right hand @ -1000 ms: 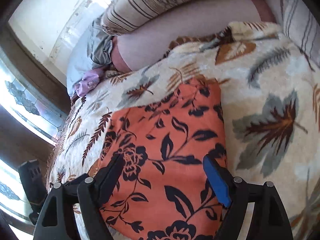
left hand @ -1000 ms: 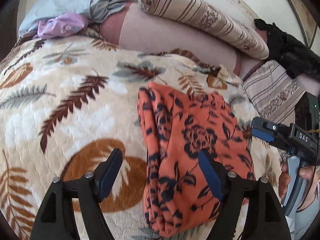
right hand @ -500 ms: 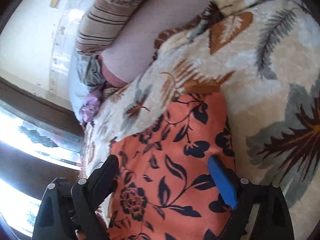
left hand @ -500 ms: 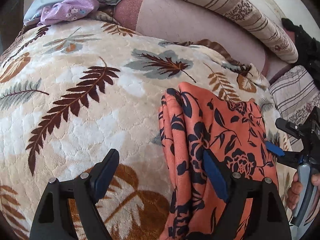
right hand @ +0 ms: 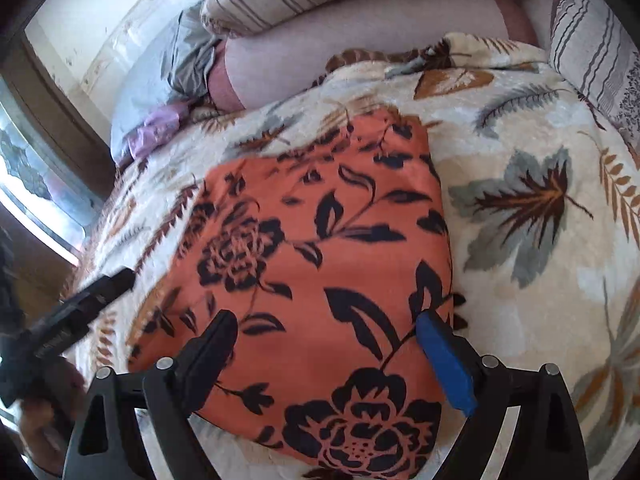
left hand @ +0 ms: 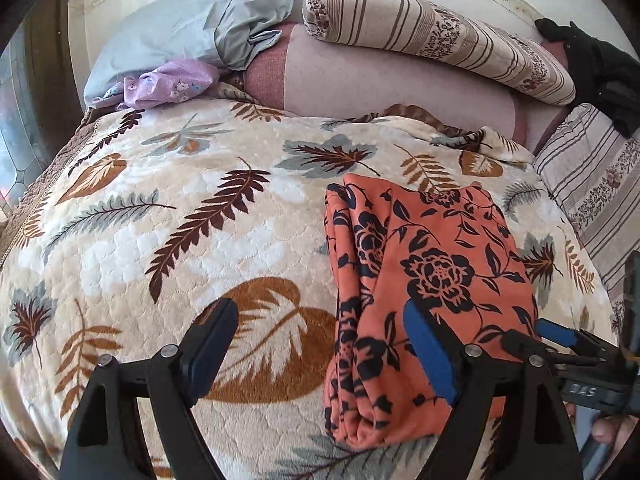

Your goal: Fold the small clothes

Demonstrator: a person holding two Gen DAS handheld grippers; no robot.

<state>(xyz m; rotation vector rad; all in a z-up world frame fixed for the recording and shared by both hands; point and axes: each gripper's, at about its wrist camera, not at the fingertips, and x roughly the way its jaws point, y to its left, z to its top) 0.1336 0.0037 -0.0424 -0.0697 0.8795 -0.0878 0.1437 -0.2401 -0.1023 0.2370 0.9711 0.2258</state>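
A folded orange garment with a dark floral print (left hand: 424, 280) lies flat on the leaf-patterned blanket (left hand: 180, 220); it also fills the middle of the right wrist view (right hand: 320, 272). My left gripper (left hand: 320, 344) is open and empty above the blanket, its right finger over the garment's left part. My right gripper (right hand: 332, 356) is open and empty, hovering over the garment's near end. The right gripper also shows at the right edge of the left wrist view (left hand: 560, 344). The left gripper shows at the left of the right wrist view (right hand: 80, 308).
A striped bolster (left hand: 440, 40) and a pink cushion (left hand: 380, 84) lie behind the blanket. A grey cloth (left hand: 200, 28) and a lilac garment (left hand: 168, 84) sit at the back left. A striped pillow (left hand: 592, 184) and a black item (left hand: 592, 68) are at the right.
Both grippers have pulled back and risen from the garment, so more of the bed shows. The garment lies still, folded. Both stay open.
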